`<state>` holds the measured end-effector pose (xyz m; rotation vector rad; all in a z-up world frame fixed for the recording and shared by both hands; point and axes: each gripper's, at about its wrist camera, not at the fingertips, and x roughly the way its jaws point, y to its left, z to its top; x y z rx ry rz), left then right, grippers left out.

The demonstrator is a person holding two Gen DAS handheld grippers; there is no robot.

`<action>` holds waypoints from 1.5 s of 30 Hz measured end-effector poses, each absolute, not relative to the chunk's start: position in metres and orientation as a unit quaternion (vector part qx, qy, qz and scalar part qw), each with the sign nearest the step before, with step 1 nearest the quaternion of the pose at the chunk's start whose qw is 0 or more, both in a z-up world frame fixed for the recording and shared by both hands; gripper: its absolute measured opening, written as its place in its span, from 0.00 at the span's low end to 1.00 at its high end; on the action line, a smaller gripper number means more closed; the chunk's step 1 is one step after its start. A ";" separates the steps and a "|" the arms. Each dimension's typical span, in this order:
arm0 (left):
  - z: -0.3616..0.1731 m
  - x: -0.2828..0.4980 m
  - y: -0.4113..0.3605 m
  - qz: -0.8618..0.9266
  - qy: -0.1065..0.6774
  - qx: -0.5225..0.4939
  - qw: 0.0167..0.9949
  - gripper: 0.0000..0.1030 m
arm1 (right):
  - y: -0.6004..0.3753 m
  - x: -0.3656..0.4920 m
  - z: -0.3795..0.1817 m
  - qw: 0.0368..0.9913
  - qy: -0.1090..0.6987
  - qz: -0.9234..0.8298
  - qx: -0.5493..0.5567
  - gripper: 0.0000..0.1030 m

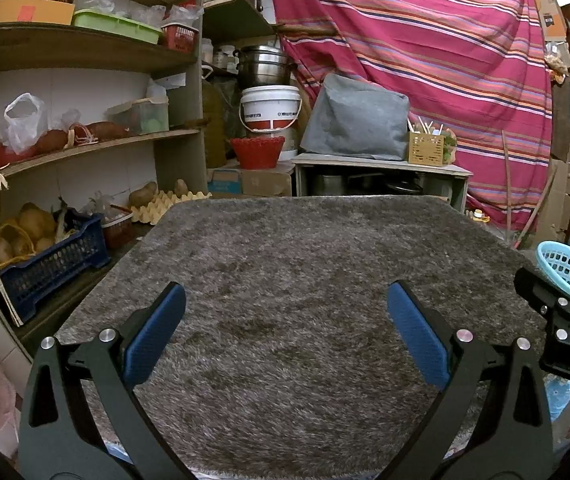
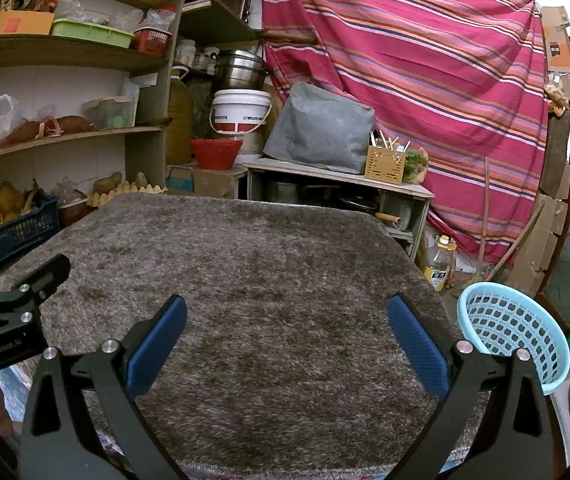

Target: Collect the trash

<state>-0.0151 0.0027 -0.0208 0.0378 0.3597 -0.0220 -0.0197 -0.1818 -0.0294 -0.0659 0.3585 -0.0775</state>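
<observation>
Hovering over the shaggy grey bench (image 1: pixel 285 264), left gripper (image 1: pixel 285 332) and right gripper (image 2: pixel 287 344) both gape apart, holding nothing; a light-blue basket (image 2: pixel 513 336) sits at three o'clock.

Surface (image 1: pixel 285 264): covered edge to edge by grey-brown shag fabric. Beyond its far edge: low cabinet (image 1: pixel 381 170) bearing a grey fabric-covered box (image 1: pixel 357 124) and a wooden utensil holder (image 1: pixel 425 148); red basket (image 1: pixel 257 152); white bucket (image 1: pixel 271 108) under a steel pot (image 1: pixel 263 66). Beyond its left edge: wooden shelves (image 1: pixel 85 148) with egg tray (image 1: pixel 165 202), blue crate (image 1: pixel 53 268) of potatoes, green tray (image 1: pixel 115 24). Backdrop: striped red cloth (image 1: pixel 425 52). Beyond its far right corner: oil bottle (image 2: pixel 441 262) on the floor.
</observation>
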 end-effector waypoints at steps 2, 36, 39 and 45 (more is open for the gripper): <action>-0.021 -0.015 0.002 -0.010 0.178 0.020 0.984 0.95 | -0.182 -0.019 -0.030 0.983 0.178 -0.039 -0.033 0.96; -0.010 -0.018 0.003 -0.015 0.170 0.020 0.985 0.95 | -0.187 -0.021 -0.031 0.983 0.178 -0.038 -0.033 0.96; -0.009 -0.018 0.003 -0.016 0.169 0.020 0.985 0.95 | -0.187 -0.021 -0.031 0.983 0.178 -0.038 -0.033 0.96; -0.011 -0.017 0.004 -0.020 0.171 0.017 0.985 0.95 | -0.188 -0.021 -0.031 0.983 0.178 -0.038 -0.033 0.96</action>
